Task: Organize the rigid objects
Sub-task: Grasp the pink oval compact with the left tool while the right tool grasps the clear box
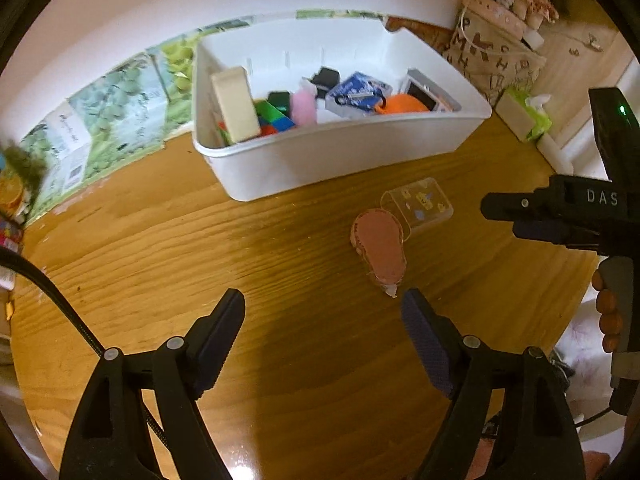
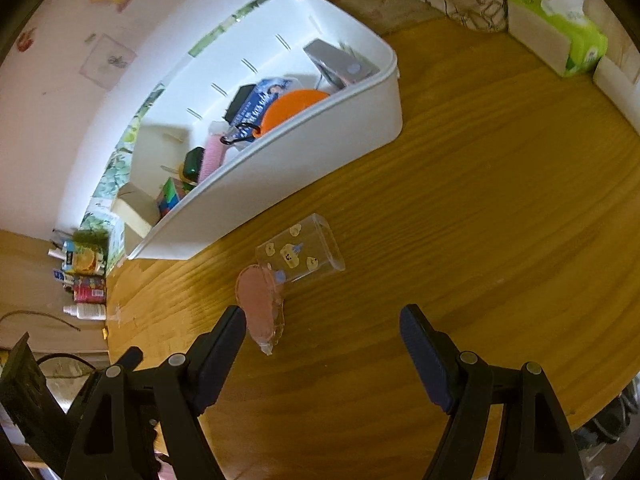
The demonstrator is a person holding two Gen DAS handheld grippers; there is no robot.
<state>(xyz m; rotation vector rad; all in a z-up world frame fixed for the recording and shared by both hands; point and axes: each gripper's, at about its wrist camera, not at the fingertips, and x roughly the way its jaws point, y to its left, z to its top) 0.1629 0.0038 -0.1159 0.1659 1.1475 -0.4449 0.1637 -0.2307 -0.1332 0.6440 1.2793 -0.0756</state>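
Observation:
A pink correction-tape dispenser (image 1: 380, 250) (image 2: 261, 308) lies flat on the wooden table (image 1: 168, 240), touching a clear plastic box with yellow stickers (image 1: 418, 204) (image 2: 300, 254). Behind them stands a white bin (image 1: 320, 160) (image 2: 280, 176) holding several small objects. My left gripper (image 1: 323, 320) is open over bare wood, its right finger just short of the dispenser's tip. My right gripper (image 2: 322, 334) is open too, its left finger beside the dispenser, nothing between the pads. In the left wrist view the right gripper (image 1: 560, 216) shows at the right edge.
A green tissue box (image 2: 560, 36) (image 1: 524, 114) and a patterned cloth bag (image 1: 492, 56) stand at the back right. Leaf-print cartons (image 1: 100, 120) line the wall on the left. Small bottles and tins (image 2: 86, 280) crowd the table's left corner. The table edge curves near the right gripper.

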